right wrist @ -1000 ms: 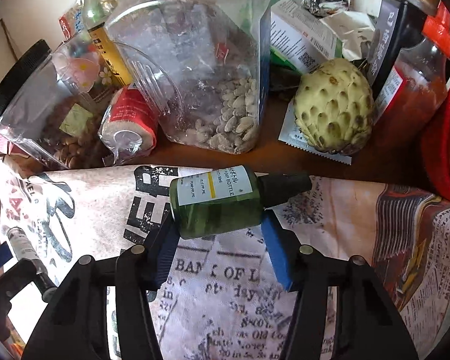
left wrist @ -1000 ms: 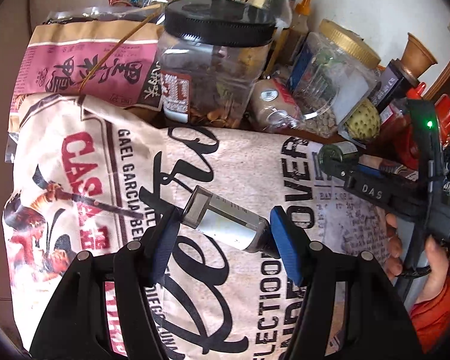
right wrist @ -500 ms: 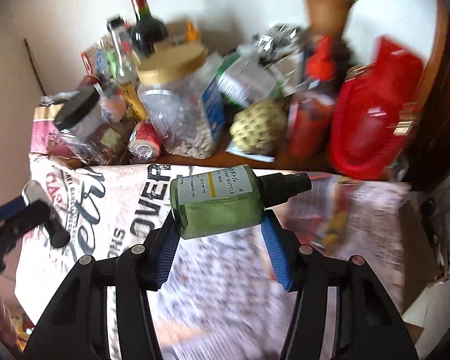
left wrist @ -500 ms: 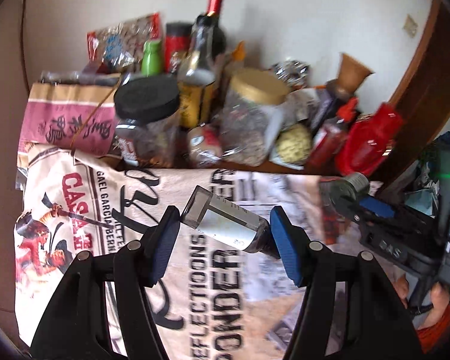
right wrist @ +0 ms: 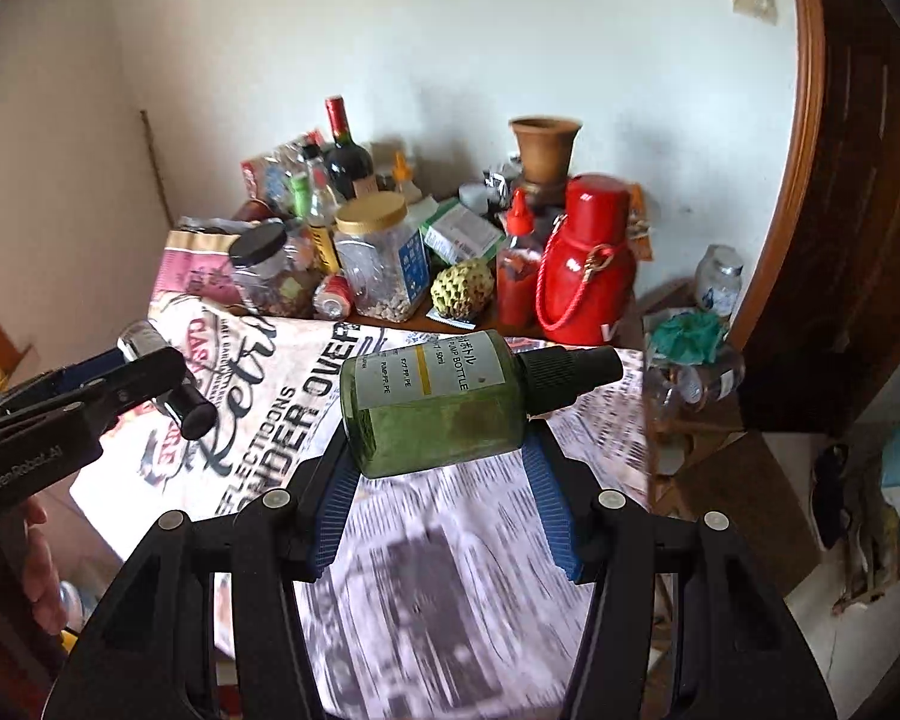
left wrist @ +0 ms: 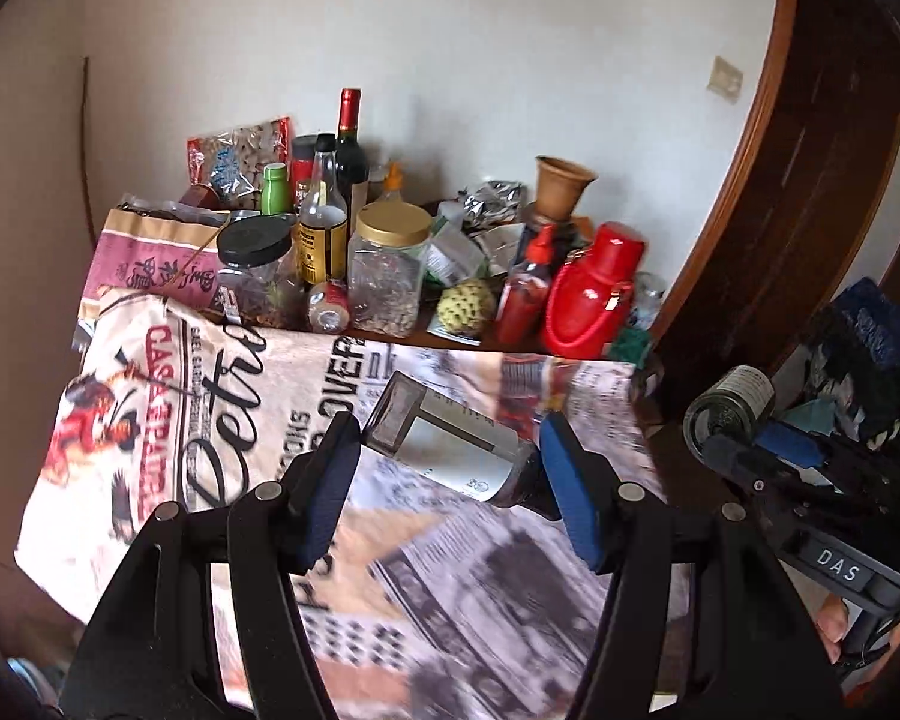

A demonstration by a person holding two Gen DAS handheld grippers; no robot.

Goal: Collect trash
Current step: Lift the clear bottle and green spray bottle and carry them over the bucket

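We hold both grippers up above the table, which is covered by a cloth printed like old newspaper (left wrist: 222,396).

In the left wrist view, the left gripper (left wrist: 450,468) has its blue-padded jaws clamped on a small grey-tinted bottle with a pale label (left wrist: 450,447). The bottle lies crosswise between the pads, its flat bottom toward the left pad and its dark cap end against the right pad, tilted slightly down to the right.

In the right wrist view, the right gripper (right wrist: 444,468) grips a green translucent pump bottle with a white label and black spray cap (right wrist: 432,408). It lies sideways across the jaws, the cap pointing right and jutting past the right pad.

Each gripper shows at the edge of the other's view, and the two bottles are well apart.

At the far end of the table, near the white wall, stand a red lidded jug with a cord handle (right wrist: 588,264), a clear plastic jar with a gold lid (right wrist: 381,258), a bumpy green custard apple (right wrist: 462,289) and a dark wine bottle with a red top (right wrist: 347,150).
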